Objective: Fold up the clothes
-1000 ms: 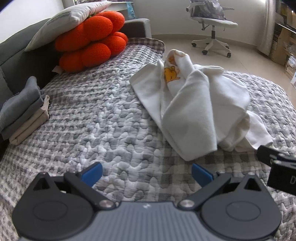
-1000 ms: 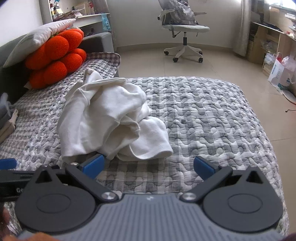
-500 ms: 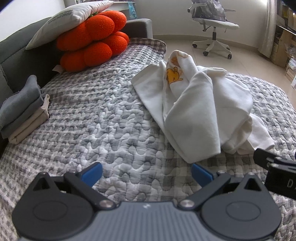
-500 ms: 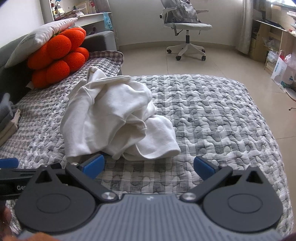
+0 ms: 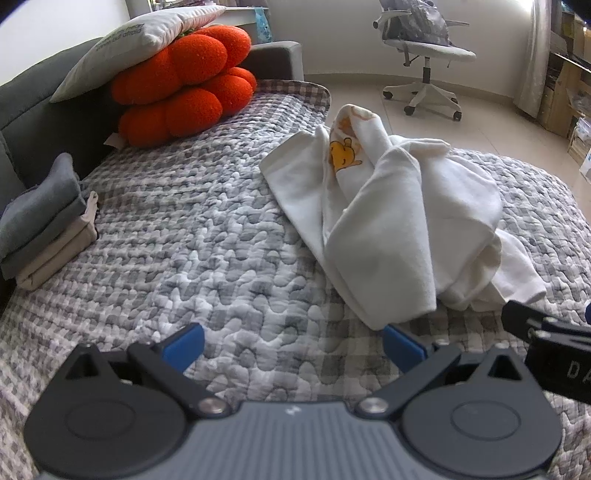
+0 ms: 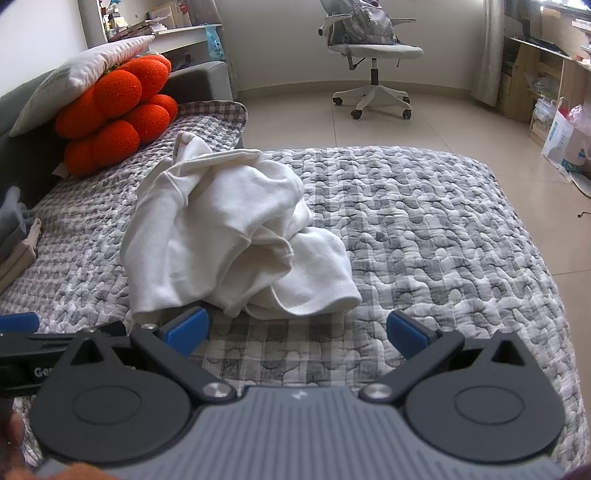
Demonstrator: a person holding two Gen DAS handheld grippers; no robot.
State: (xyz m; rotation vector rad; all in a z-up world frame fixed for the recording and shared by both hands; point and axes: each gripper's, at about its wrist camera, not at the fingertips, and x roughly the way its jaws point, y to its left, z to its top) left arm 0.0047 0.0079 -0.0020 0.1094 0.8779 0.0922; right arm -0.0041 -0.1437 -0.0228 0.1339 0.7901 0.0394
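A crumpled white garment (image 5: 399, 221) with a yellow bear print (image 5: 341, 157) lies heaped on the grey checked quilt (image 5: 207, 236). In the right wrist view the same white garment (image 6: 229, 236) sits just beyond the blue pads. My left gripper (image 5: 293, 345) is open, hovering low over the quilt, its right pad close to the garment's near corner. My right gripper (image 6: 297, 330) is open too, its left pad beside the garment's near edge, nothing between the fingers. The right gripper's body (image 5: 554, 347) shows at the left wrist view's right edge.
A stack of folded grey and beige clothes (image 5: 44, 229) rests at the left by the sofa back. Orange ball cushions (image 5: 184, 92) and a white pillow (image 5: 140, 35) lie at the far end. An office chair (image 6: 373, 55) stands on the tiled floor beyond.
Both grippers have eased forward toward the white garment, which now looks slightly nearer in both views. Both stay open. The garment has not moved.
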